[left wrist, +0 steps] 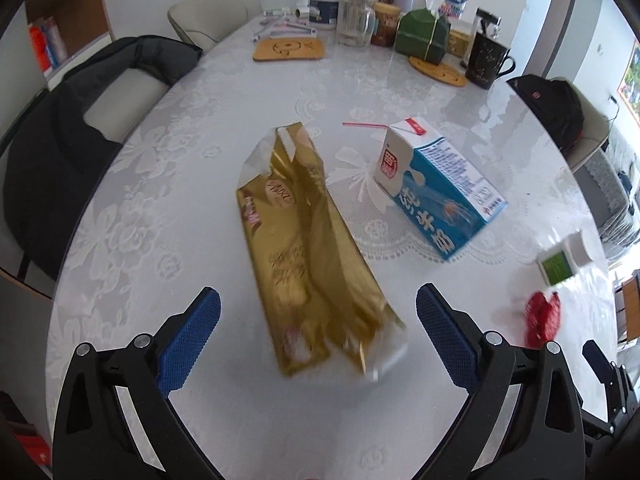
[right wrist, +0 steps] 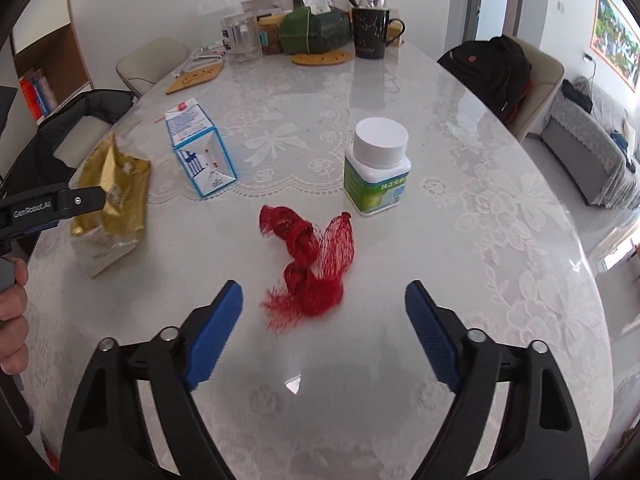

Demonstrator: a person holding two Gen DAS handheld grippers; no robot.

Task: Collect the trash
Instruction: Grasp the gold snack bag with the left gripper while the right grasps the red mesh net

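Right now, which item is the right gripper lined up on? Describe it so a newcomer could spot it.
On the white lace-covered table, look just ahead of the open right gripper. There lies a crumpled red mesh net bag, beside the white-capped pill bottle. It is the only red, soft, netted item there.

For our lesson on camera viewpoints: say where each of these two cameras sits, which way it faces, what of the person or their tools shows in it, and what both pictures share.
Left wrist view: sits on the left tool, looking forward and down at the gold bag between its open blue pads; the right tool's edge shows far right.
Right wrist view: sits on the right tool, facing down at the red net, pads open; the left tool's arm and the person's hand show at the left edge.
Shared: gold bag, blue carton, red net, white-capped bottle, lace-covered table.
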